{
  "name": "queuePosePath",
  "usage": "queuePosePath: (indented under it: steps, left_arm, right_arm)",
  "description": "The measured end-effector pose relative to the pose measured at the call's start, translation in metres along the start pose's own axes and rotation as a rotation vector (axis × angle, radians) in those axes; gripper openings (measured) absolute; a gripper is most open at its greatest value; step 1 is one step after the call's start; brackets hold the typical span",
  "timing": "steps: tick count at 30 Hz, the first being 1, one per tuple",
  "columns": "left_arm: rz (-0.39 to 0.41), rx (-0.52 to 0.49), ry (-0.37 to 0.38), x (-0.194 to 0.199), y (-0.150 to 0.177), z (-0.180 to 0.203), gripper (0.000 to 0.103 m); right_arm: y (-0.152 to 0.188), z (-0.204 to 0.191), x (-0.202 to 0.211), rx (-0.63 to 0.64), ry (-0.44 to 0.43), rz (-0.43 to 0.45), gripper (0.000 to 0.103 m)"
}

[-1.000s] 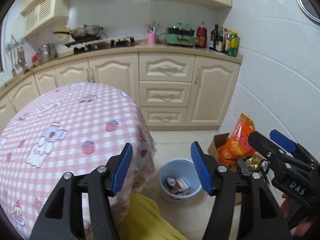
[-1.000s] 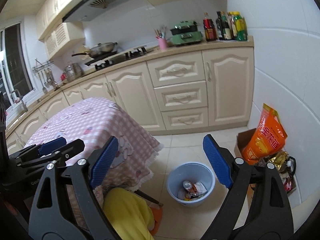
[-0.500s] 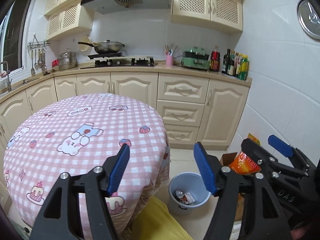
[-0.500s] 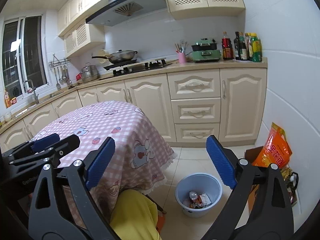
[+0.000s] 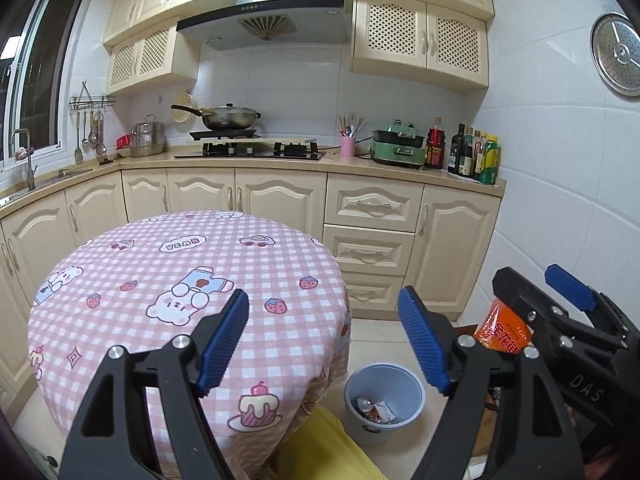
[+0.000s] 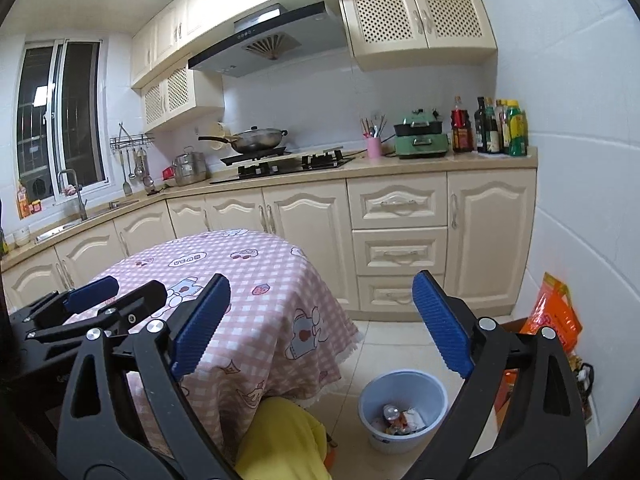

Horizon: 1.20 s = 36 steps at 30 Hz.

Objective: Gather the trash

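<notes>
A light blue trash bin [image 5: 384, 394] stands on the floor right of the round table [image 5: 168, 276], with crumpled wrappers and a can [image 5: 374, 408] inside; it also shows in the right wrist view [image 6: 402, 404]. My left gripper [image 5: 324, 340] is open and empty, held above the table's near edge. My right gripper [image 6: 320, 326] is open and empty, above the table edge and bin. The right gripper shows in the left wrist view [image 5: 560, 320]; the left shows in the right wrist view [image 6: 92, 300].
The table has a pink checked cloth [image 6: 256, 292]. A yellow cushioned seat [image 6: 284, 436] sits below. An orange bag [image 6: 556, 316] and box stand by the right wall. Cream cabinets [image 5: 372, 236], stove and bottles [image 5: 472, 152] line the back.
Both grippers have risen and tilted up: the table and bin have slid lower in both views and the hood and upper cabinets have come into sight. Both stay open.
</notes>
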<state>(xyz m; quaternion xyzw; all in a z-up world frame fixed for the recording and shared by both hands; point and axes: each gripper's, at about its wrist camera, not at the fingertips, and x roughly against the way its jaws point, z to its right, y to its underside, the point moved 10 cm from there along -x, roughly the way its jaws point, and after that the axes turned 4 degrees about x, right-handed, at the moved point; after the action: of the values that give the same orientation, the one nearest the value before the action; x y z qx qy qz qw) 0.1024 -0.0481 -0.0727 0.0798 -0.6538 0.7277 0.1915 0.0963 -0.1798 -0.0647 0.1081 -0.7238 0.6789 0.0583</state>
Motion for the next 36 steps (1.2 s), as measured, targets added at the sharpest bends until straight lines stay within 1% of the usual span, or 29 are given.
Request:
queuePosePath:
  steps: [7,11,17,22,36]
  left_arm:
    - [-0.01,0.002,-0.008,-0.001,0.002,-0.002,0.076]
    - [-0.025,0.002,-0.007,-0.003,0.004,-0.003,0.079]
    - [-0.033,0.008,-0.024,-0.004,0.007,-0.008,0.083]
    - [-0.041,0.01,-0.03,-0.004,0.008,-0.008,0.084]
    - [-0.015,0.007,-0.049,0.005,0.004,-0.008,0.084]
  right_arm:
    - [-0.003,-0.004,0.003,0.04,0.027,0.02,0.091]
    - [0.0,-0.003,0.002,0.033,0.028,0.012,0.091]
    - [0.004,-0.002,0.001,0.028,0.028,0.005,0.091]
    - [0.007,-0.001,0.001,0.036,0.035,0.004,0.091]
    - [0.01,-0.003,0.002,0.029,0.032,-0.003,0.091]
